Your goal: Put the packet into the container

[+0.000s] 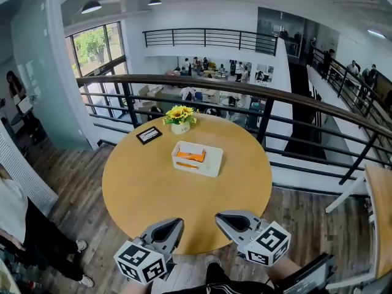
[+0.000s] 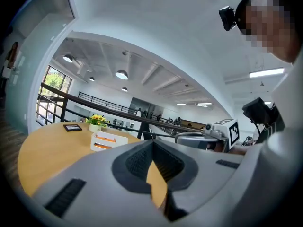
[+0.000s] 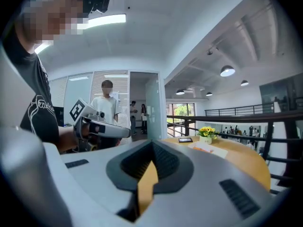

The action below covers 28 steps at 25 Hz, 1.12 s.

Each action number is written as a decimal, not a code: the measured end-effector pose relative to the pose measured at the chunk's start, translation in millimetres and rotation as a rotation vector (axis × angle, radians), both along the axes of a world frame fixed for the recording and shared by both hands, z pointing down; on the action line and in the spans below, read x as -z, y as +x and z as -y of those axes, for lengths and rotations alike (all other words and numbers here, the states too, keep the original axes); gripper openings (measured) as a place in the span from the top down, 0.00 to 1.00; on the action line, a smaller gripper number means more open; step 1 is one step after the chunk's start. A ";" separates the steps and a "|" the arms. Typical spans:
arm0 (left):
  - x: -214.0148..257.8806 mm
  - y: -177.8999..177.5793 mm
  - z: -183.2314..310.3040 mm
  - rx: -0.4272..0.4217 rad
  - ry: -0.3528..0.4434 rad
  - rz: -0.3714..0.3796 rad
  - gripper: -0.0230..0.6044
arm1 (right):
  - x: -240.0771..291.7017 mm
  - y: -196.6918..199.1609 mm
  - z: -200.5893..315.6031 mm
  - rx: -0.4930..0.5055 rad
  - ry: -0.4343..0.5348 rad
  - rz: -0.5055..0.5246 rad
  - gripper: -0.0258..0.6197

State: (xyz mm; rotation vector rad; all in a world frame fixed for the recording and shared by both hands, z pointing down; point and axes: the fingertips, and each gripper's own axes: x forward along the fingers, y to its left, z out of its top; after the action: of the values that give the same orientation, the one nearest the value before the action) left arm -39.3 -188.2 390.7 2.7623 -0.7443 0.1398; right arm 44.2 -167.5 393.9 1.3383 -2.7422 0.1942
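A white container [image 1: 197,158] with an orange packet [image 1: 190,155] inside it sits past the middle of the round wooden table [image 1: 153,188]. It also shows small in the left gripper view as the container [image 2: 108,141] and in the right gripper view as the container [image 3: 208,148]. My left gripper [image 1: 176,223] and right gripper [image 1: 220,218] hover side by side over the table's near edge, far from the container. Both are shut with nothing between the jaws, as the left gripper [image 2: 152,143] and right gripper [image 3: 152,143] show in their own views.
A pot of yellow flowers [image 1: 180,117] and a black framed card [image 1: 149,135] stand at the table's far side. A dark railing [image 1: 288,100] curves behind the table. A person [image 1: 24,225] stands at the left, and another table [image 1: 381,213] is at the right.
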 end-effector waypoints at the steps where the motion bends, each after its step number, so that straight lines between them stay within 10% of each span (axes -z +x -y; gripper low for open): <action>1: 0.4 -2.1 -4.4 -0.002 0.004 -0.003 0.95 | -1.1 -0.7 -5.4 -0.007 0.000 0.012 0.95; 28: -6.1 -17.9 -49.3 -0.041 0.026 0.006 0.95 | -23.1 -21.9 -39.8 -0.058 -0.044 0.095 0.95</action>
State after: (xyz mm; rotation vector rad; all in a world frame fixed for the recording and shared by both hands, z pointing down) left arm -57.2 -139.0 396.8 2.8040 -0.6959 0.1483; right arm 22.3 -127.7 417.0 1.4342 -2.7593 0.3286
